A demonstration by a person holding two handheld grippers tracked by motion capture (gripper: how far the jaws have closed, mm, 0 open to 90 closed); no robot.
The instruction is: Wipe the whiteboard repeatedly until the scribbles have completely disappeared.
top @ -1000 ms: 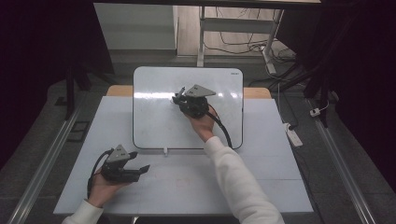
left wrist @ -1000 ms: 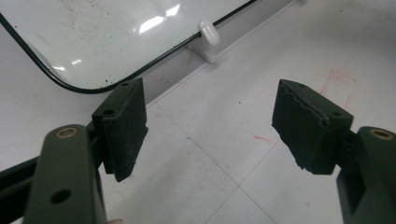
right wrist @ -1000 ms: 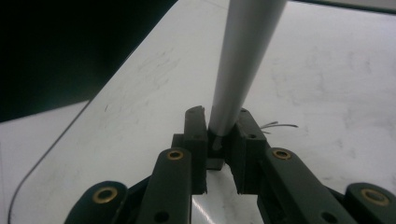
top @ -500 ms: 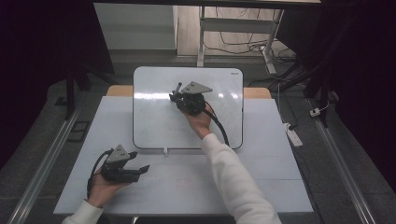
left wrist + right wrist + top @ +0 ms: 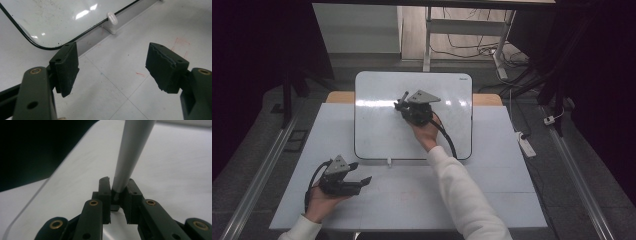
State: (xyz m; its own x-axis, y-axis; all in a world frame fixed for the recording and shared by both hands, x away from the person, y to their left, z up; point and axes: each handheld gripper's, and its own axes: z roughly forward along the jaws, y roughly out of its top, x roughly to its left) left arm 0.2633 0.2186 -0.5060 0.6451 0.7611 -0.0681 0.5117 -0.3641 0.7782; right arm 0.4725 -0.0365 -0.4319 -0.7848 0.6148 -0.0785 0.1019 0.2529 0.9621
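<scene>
A white whiteboard lies flat on the table, reaching toward its far edge. My right gripper is over the board's middle and is shut on a grey marker. The marker stands up out of the jaws and points away across the board. My left gripper rests on the table near the front left, below the board's near left corner. Its jaws stand wide open with nothing between them, and the board's rounded corner lies just beyond.
A small white cap or clip sits at the board's near edge, seen close up as a white piece. Faint red marks stain the table top. A power strip lies off the table's right side.
The right gripper with the marker has shifted slightly over the middle of the board. The left gripper has stayed put.
</scene>
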